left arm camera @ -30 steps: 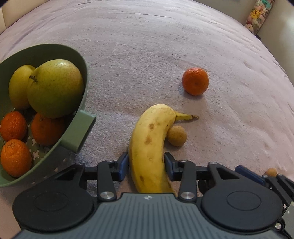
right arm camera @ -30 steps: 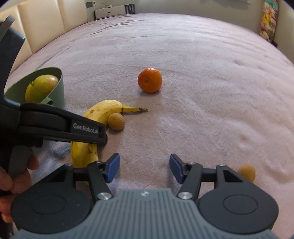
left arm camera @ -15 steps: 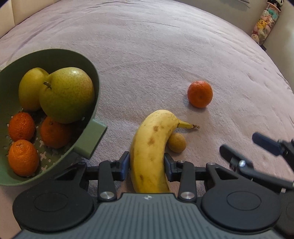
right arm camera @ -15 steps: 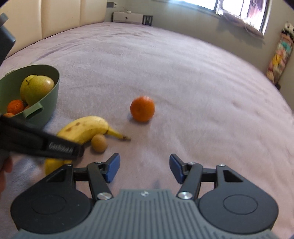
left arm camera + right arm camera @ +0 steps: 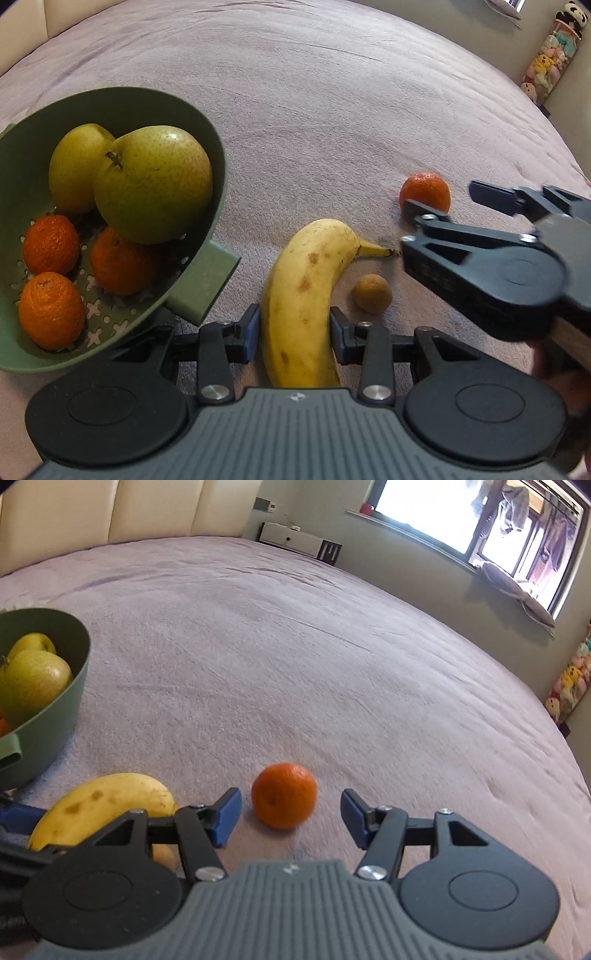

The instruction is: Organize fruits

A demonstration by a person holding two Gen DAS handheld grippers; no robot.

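Right gripper (image 5: 288,818) now straddles mandarin (image 5: 284,800) beyond banana (image 5: 306,295), jaws wide | left gripper (image 5: 293,330) jaws clamp banana | bowl (image 5: 218,155) part-filled; three fruits left

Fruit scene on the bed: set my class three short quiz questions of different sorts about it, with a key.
1. True or false: the left gripper is closed on the banana.
2. How many oranges lie in the green bowl? A) one B) three C) five
3. Name the fruit that sits between the open fingers of the right gripper.

Key: 1 true. 2 B. 3 the loose orange, not yet gripped.
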